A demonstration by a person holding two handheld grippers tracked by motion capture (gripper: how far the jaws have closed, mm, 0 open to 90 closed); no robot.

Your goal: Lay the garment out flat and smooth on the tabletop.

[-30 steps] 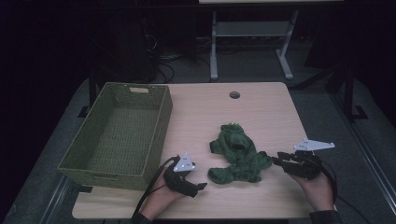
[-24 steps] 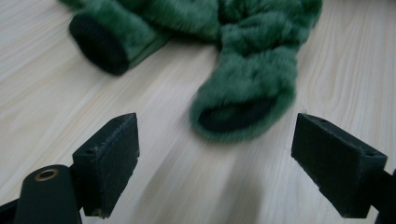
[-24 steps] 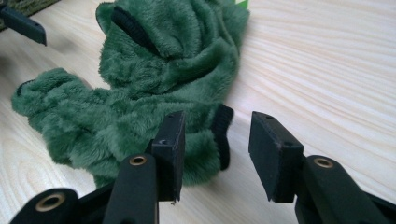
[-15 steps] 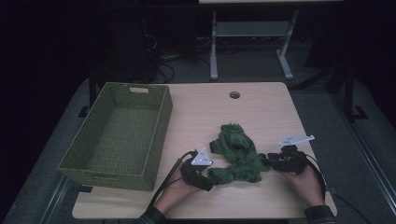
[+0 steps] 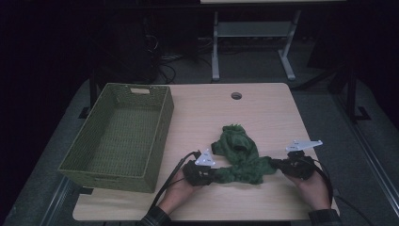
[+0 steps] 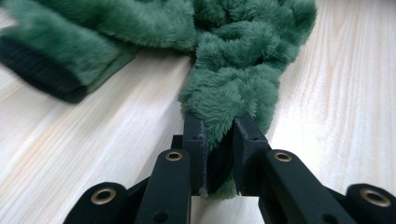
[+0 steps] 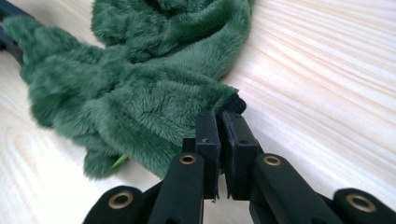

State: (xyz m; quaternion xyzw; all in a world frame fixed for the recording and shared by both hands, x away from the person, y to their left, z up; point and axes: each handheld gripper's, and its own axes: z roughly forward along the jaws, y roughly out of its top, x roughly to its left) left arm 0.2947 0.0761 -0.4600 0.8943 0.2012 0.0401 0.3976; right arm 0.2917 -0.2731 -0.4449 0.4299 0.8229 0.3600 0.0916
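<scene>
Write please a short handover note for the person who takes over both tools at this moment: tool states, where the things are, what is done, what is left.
Left tool: jaws have just been closing, now clamped on the near left edge of the green fleece garment.
Right tool: jaws have just closed, pinching the garment's right edge.
Garment: crumpled on the table, stretched a little between both tools.
Woven basket: on the table's left side, nothing in it.
Done: both grips taken.
Left: probably lift and straighten or fold the garment; perhaps it goes into the basket.
</scene>
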